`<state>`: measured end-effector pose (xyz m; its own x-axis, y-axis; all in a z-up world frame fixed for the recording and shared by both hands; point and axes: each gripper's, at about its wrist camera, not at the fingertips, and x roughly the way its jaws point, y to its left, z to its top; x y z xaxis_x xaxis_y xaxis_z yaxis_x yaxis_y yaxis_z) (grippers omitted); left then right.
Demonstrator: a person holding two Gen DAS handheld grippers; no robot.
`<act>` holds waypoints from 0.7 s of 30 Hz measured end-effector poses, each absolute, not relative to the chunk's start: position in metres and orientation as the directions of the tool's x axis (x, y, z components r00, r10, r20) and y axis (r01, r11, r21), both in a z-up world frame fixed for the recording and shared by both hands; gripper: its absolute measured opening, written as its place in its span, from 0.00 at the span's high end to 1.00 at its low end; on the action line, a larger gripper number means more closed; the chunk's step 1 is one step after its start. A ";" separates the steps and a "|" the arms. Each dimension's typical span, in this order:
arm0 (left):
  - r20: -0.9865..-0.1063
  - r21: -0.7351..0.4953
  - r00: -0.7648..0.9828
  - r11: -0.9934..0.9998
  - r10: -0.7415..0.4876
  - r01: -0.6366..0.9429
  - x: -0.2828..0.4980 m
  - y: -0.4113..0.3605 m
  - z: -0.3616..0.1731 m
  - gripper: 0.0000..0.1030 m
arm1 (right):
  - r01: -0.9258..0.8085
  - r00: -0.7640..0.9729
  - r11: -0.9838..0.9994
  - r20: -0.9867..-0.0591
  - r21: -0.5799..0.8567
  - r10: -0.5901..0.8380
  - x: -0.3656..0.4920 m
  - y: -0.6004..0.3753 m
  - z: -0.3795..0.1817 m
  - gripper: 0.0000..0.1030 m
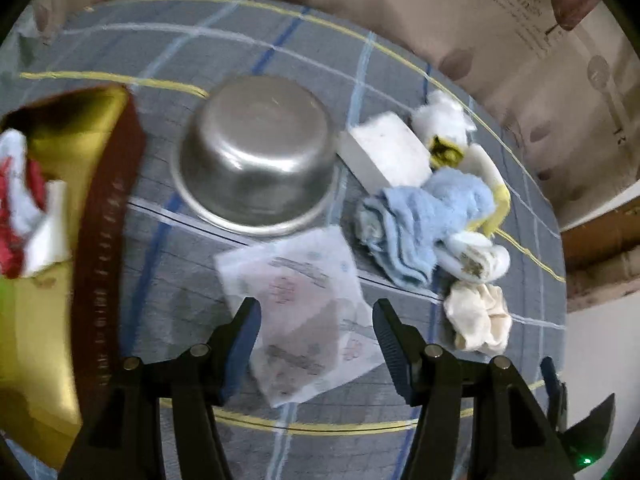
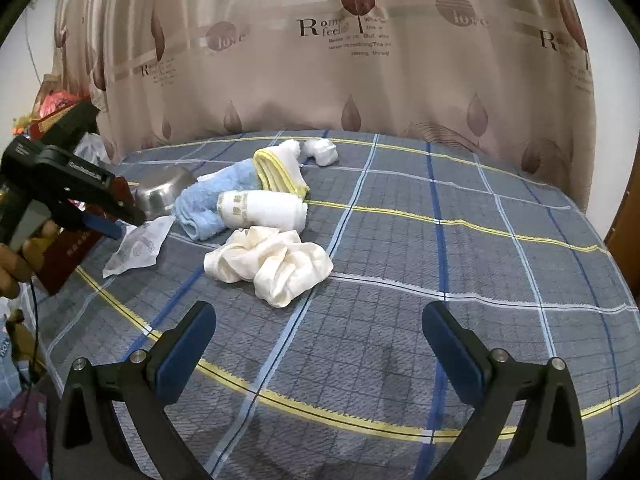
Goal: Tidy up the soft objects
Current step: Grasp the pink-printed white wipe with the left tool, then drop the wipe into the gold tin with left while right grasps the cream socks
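Observation:
My left gripper [image 1: 316, 312] is open and points down at a thin white printed packet [image 1: 304, 308] that lies flat on the plaid sheet; the pads do not press on it. From the right wrist view, the left gripper [image 2: 128, 226] hangs just over the packet [image 2: 138, 246], held by a hand [image 2: 16, 256]. A pile of soft things lies beside it: blue towel [image 2: 208, 204], rolled white towel [image 2: 262, 210], crumpled cream cloth [image 2: 268, 266], yellow-edged towel [image 2: 280, 172], small white cloth [image 2: 320, 150]. My right gripper [image 2: 320, 312] stands open over bare sheet, short of the cream cloth.
An upturned steel bowl [image 1: 256, 164] sits behind the packet, and a white block [image 1: 386, 154] lies to its right. A red and gold box [image 1: 80, 200] at the left holds a red and white cloth [image 1: 24, 208]. A curtain [image 2: 360, 80] hangs behind the bed.

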<state>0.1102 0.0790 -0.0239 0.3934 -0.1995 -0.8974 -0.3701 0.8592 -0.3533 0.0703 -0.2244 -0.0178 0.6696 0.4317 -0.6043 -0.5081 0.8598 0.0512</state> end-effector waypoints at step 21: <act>-0.874 -0.291 0.464 0.918 -0.141 -0.270 0.081 0.051 -0.019 0.89 | -0.592 0.576 0.804 -0.675 0.045 0.462 0.099 -0.186 0.001 0.00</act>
<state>0.0812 0.0506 -0.0187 0.4642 -0.1410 -0.8744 -0.2702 0.9176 -0.2914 0.0991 -0.1860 0.0013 0.5756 0.4619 -0.6748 -0.5923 0.8045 0.0454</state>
